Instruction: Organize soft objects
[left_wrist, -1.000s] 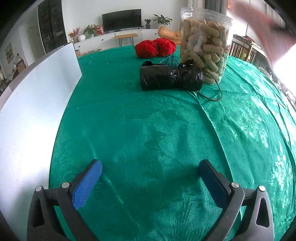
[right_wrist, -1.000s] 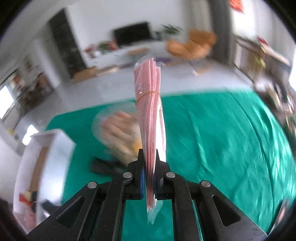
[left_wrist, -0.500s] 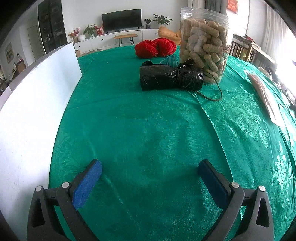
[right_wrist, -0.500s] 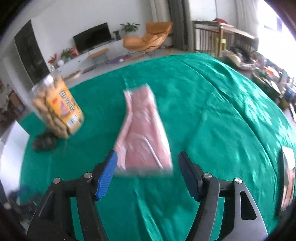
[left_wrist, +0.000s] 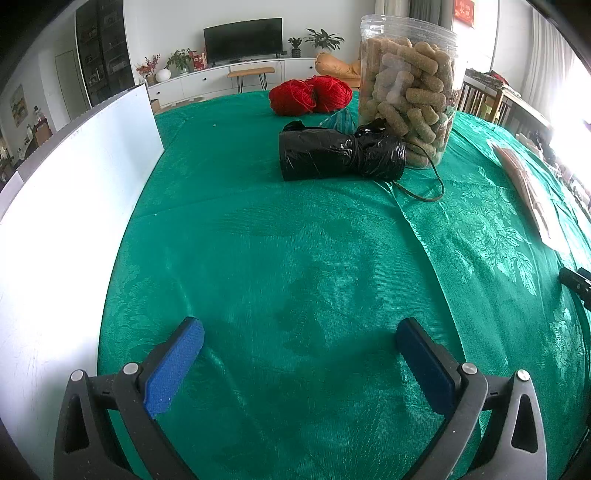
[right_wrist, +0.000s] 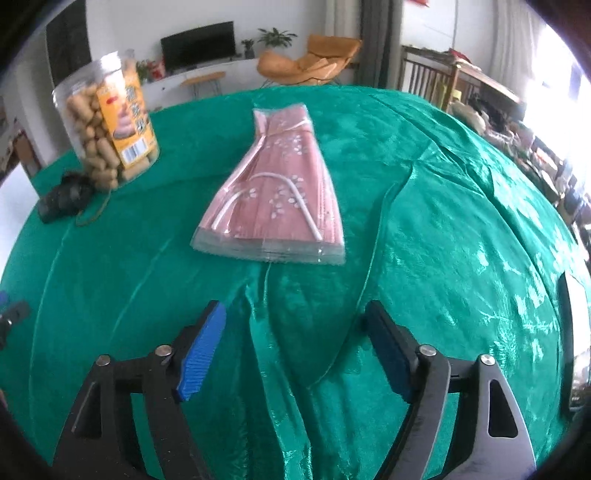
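A pink pack of face masks in clear wrap (right_wrist: 275, 195) lies flat on the green tablecloth, a short way beyond my right gripper (right_wrist: 295, 347), which is open and empty. The pack also shows at the far right of the left wrist view (left_wrist: 528, 188). My left gripper (left_wrist: 299, 363) is open and empty, low over the cloth. Ahead of it lie a black plastic roll (left_wrist: 340, 155) and two red yarn balls (left_wrist: 310, 95).
A tall clear jar of biscuit sticks (left_wrist: 406, 92) stands behind the black roll; it also shows in the right wrist view (right_wrist: 107, 118). A white box wall (left_wrist: 66, 206) runs along the left side. A brown loop of string (left_wrist: 424, 188) lies by the jar.
My right gripper, shut on the upright mask pack one second ago, has opened and let it go. The pack now lies flat on the cloth. The left gripper has not moved.
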